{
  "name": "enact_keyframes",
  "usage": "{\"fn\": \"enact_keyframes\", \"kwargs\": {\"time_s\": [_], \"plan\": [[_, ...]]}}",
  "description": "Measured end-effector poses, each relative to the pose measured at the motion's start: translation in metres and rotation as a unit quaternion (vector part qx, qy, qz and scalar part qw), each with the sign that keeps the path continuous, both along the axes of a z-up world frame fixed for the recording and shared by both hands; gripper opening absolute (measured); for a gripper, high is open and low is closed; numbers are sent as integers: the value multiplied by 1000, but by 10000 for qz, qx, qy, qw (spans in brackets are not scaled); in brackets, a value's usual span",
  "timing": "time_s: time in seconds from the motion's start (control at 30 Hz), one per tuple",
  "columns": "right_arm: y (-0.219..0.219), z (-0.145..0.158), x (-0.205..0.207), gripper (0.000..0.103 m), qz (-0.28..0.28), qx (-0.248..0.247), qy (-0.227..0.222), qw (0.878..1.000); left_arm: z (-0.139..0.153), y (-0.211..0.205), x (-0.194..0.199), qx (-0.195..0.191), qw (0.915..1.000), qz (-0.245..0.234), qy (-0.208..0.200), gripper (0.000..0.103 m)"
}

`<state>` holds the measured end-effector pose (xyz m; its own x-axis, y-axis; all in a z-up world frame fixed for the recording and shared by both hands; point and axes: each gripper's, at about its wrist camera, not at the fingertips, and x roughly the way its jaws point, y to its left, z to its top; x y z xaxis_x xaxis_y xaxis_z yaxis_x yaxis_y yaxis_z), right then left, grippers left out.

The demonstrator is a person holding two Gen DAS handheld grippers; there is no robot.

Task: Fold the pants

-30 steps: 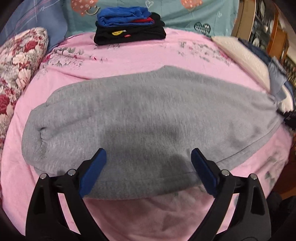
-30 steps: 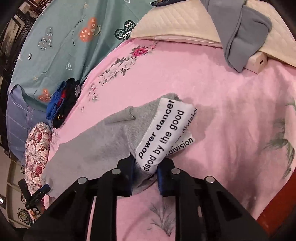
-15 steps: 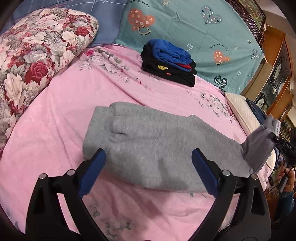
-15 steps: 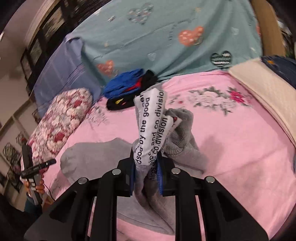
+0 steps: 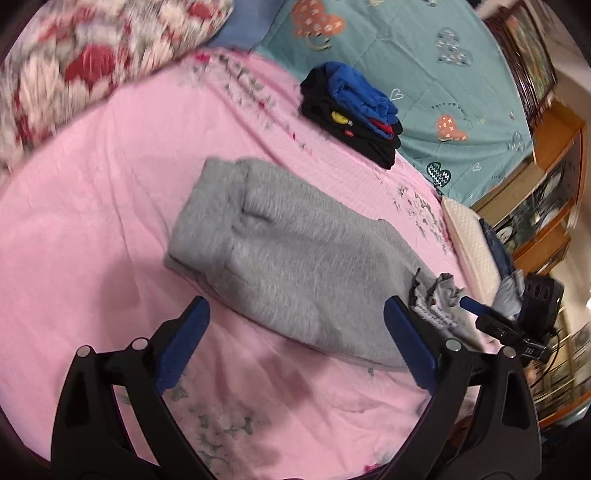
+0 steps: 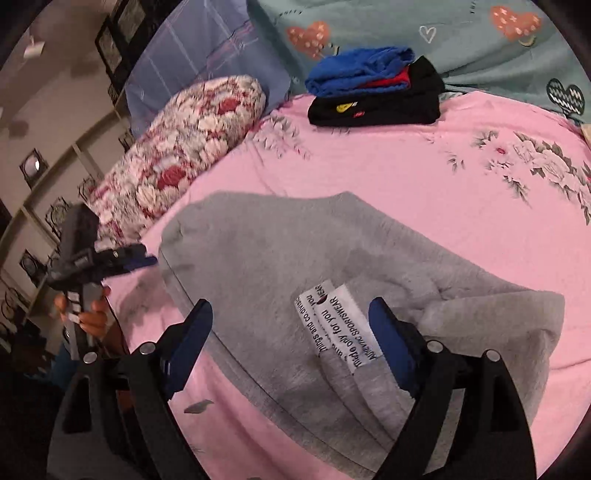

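We note the grey pants (image 5: pixel 295 266) lying folded on the pink bedsheet (image 5: pixel 92 229), one end doubled over onto the rest. Our right gripper (image 6: pixel 290 343) has its jaws spread wide and holds nothing; between them a white printed label (image 6: pixel 341 328) lies on the fabric, reading in part "SPORTSWEAR" and "for you". Our left gripper (image 5: pixel 295 343) is likewise wide apart and empty, hovering at the pants' near edge. A stack of folded clothes (image 6: pixel 373 88), blue over red over black, sits near the teal quilt (image 6: pixel 461 29); the black piece shows a small yellow emblem we cannot read. A floral pillow (image 6: pixel 184 147) lies alongside.
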<state>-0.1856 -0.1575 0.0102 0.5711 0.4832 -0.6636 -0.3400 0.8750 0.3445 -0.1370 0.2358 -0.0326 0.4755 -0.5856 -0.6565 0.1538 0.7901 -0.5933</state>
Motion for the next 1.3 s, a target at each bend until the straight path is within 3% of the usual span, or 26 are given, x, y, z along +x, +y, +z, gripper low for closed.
{"fn": "enact_keyframes", "kwargs": {"time_s": [0.1,0.27,0.53,0.6,0.63,0.7,0.77,0.9,1.0,1.07,1.17,1.2,1.3], "plan": [[-21,-4,-4,89,-277,591,150,9978,-22,2,10,-606,9960,49,660,97],[-34,-14,-10,89,-370,934,281,9945,-29,3,22,-810,9937,375,685,96],[-41,-17,-13,89,-366,1285,242,9907,-31,-20,50,-436,9960,572,534,93],[-45,-17,-15,89,-377,1279,229,9908,-35,-17,48,-404,9951,717,556,59],[-48,-16,-16,89,-384,1290,213,9907,-40,-14,48,-305,9939,846,633,35],[-56,-14,-19,89,-445,1330,152,9900,-45,-4,46,-544,9911,993,700,29],[-69,-12,-24,89,-550,1405,60,9885,-40,-4,45,-489,9905,1114,637,25],[-101,-7,-41,89,-837,1598,-179,9834,-1,-32,43,270,9926,1186,18,22],[-132,-7,-61,89,-1190,1708,-411,9772,52,-75,37,798,9896,872,-813,21],[-152,-9,-74,89,-1442,1835,-530,9709,82,-113,31,1105,9838,512,-1316,21],[-185,-17,-95,89,-1889,2116,-646,9568,114,-190,7,1572,9647,-404,-2076,21],[-193,-20,-100,89,-2005,2188,-666,9526,119,-217,-3,1744,9549,-757,-2281,21],[-212,-27,-115,89,-2257,2362,-705,9425,108,-301,-40,2332,9134,-2046,-2635,25]]}}
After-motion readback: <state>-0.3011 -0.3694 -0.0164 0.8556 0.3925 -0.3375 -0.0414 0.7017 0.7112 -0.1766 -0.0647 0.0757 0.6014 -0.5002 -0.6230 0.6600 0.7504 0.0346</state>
